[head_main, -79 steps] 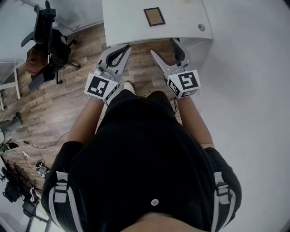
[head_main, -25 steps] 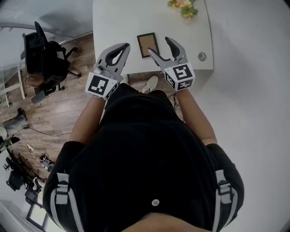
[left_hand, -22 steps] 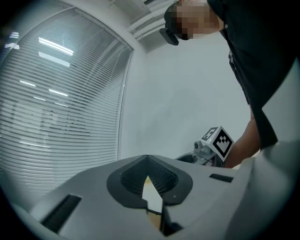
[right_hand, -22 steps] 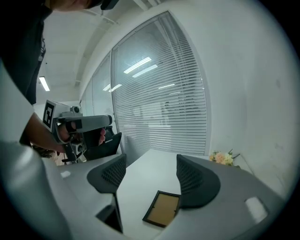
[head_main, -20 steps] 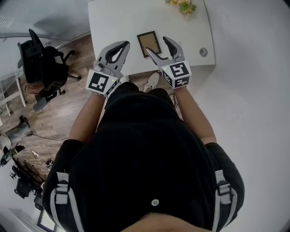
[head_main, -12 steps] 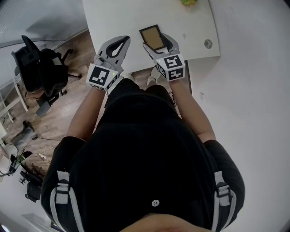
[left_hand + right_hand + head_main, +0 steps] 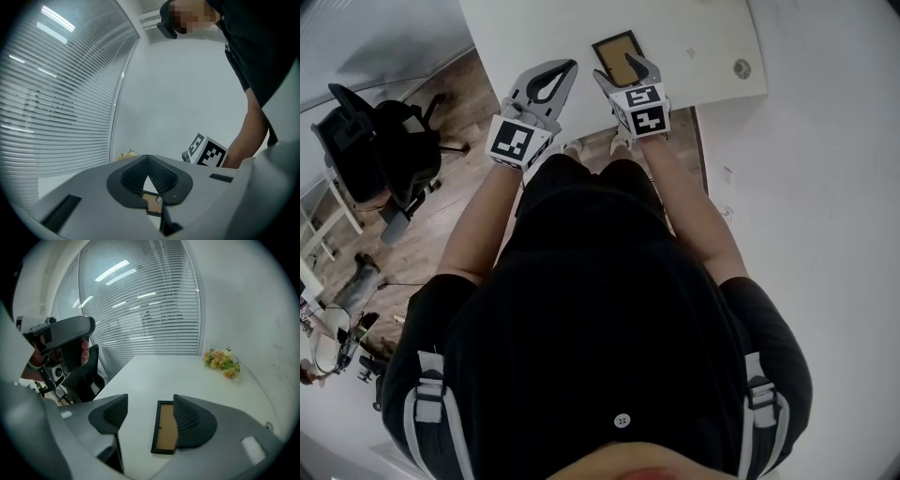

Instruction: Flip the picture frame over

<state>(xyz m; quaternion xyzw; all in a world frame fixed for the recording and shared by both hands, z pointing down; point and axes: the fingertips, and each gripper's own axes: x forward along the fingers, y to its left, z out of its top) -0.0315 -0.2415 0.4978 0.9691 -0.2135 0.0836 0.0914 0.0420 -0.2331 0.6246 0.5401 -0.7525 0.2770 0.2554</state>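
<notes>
The picture frame [image 7: 614, 49] lies flat near the front edge of the white table [image 7: 525, 28], black border and brown panel facing up. My right gripper [image 7: 625, 71] hovers over the frame's near end, open. Its jaws have just been closing a little, and no pad touches anything. In the right gripper view the frame [image 7: 164, 427] lies below my right gripper [image 7: 149, 404]: the right-hand jaw covers its right side and its left edge shows in the gap. My left gripper [image 7: 567, 67] is shut and empty, left of the frame at the table's front edge. The frame [image 7: 151, 202] peeks out below its jaws.
A small bunch of flowers [image 7: 221, 362] lies at the table's far right. A round cable grommet [image 7: 742, 67] sits near the right edge. A black office chair [image 7: 370, 141] stands on the wood floor to the left. A white wall runs along the right.
Both grippers have come down and forward to the table. The right one went from short of the frame to over its near end. The left one stayed shut.
</notes>
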